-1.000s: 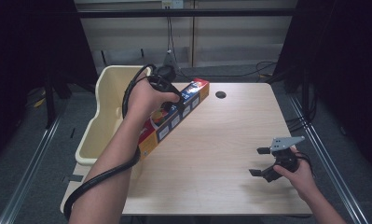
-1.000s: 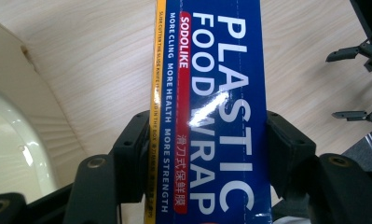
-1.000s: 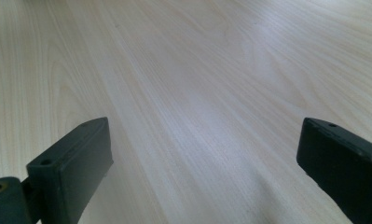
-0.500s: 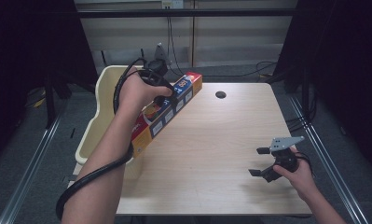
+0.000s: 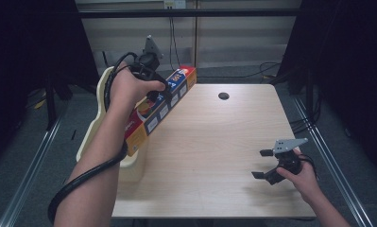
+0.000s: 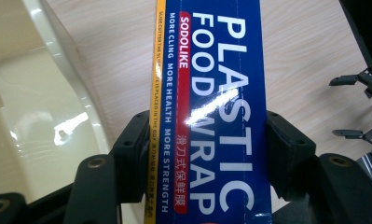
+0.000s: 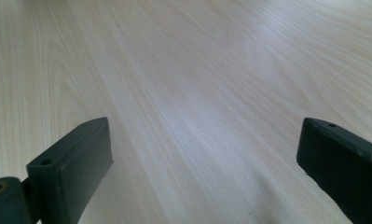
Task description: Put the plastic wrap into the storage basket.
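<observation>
Your left gripper [image 6: 207,154] clamps the long, glossy blue plastic wrap box [image 6: 211,93] beside the smooth cream tub [image 5: 101,94]; your right gripper [image 5: 264,164] gapes wide above pale woodgrain table [image 5: 214,142].

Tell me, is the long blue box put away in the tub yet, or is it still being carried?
Picked up already: the left gripper has its jaws clamped on the plastic wrap box. In hand: the box hangs tilted over the table edge, above the cream tub. Left, probably: lowering it in and letting go. The right gripper waits open over the table.
</observation>
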